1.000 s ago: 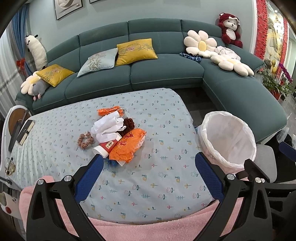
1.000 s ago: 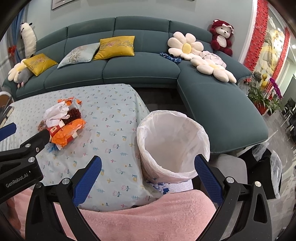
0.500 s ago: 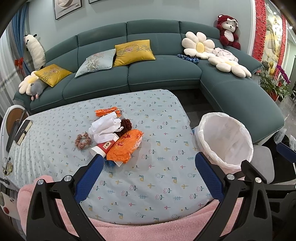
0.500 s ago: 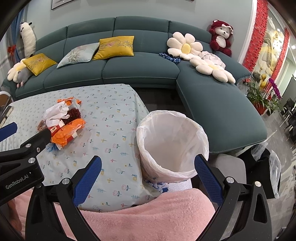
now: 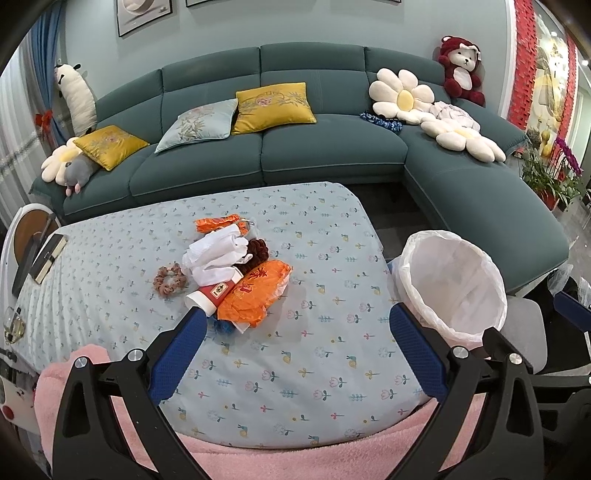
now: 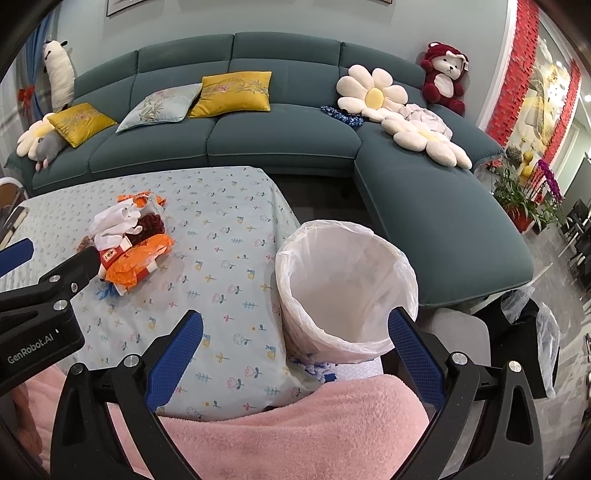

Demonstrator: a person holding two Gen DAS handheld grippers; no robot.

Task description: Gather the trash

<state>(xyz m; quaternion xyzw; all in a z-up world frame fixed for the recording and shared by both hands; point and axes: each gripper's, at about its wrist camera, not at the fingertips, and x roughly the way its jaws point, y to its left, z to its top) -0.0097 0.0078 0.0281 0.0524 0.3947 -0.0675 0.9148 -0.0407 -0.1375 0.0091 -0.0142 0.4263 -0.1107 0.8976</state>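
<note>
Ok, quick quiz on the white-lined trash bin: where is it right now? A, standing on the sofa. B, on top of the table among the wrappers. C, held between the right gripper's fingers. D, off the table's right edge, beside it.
D: the trash bin stands just past the right edge of the cloth-covered table, apart from the trash pile, and the open right gripper grips nothing.

Teal sectional sofa (image 5: 325,155) along wall, two mustard-yellow embroidered cushions (image 5: 273,105), pale blue cushion (image 5: 201,123), white flower-shaped pillows (image 5: 404,96). Red-and-white plush bear (image 5: 461,70) in sofa corner. Framed pictures (image 5: 144,14) above. Potted plants (image 5: 550,173) far right.
</note>
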